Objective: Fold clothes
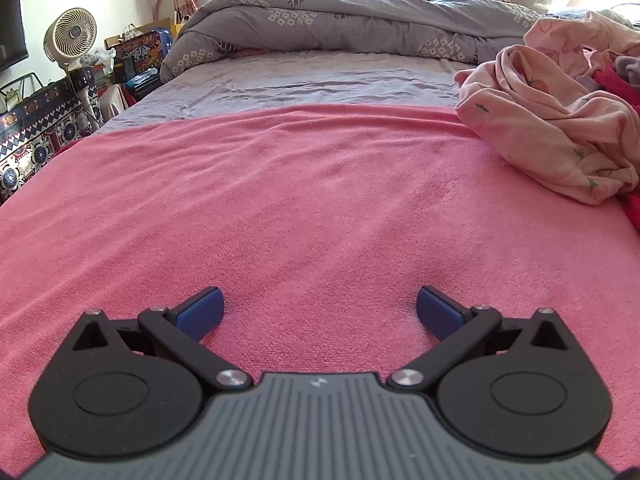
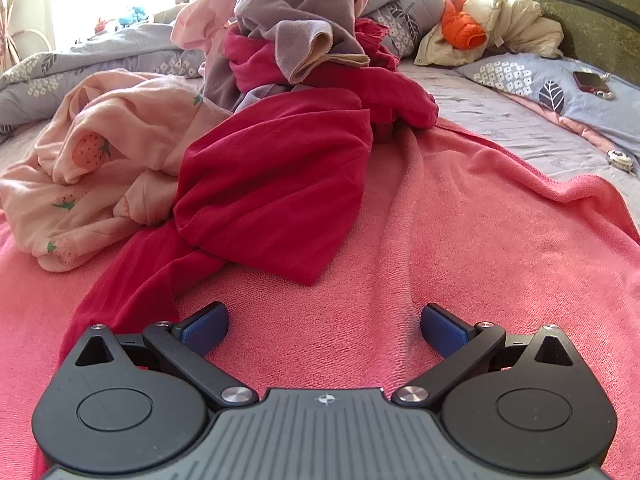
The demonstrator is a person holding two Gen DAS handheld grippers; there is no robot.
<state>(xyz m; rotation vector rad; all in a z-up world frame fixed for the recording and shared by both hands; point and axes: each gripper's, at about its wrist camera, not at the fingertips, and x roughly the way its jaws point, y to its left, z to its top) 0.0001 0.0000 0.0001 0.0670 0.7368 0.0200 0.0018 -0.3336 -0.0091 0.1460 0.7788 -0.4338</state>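
A heap of clothes lies on a pink towel (image 1: 280, 200) spread over the bed. In the right wrist view a crimson garment (image 2: 276, 184) is nearest, with one strip trailing down toward the left finger. Beside it lies a pale pink strawberry-print piece (image 2: 100, 168), and a grey garment (image 2: 296, 28) tops the heap. My right gripper (image 2: 324, 330) is open just short of the crimson cloth, nothing between its blue pads. My left gripper (image 1: 320, 312) is open over bare towel, the strawberry-print piece (image 1: 552, 128) far off to its right.
A rolled grey leaf-print duvet (image 1: 340, 20) lies across the far end of the bed. A fan (image 1: 70, 38) and patterned boxes stand off the bed's left side. A cream and orange jacket (image 2: 492, 28), a pillow (image 2: 560, 88) and a phone (image 2: 590, 82) lie by the headboard.
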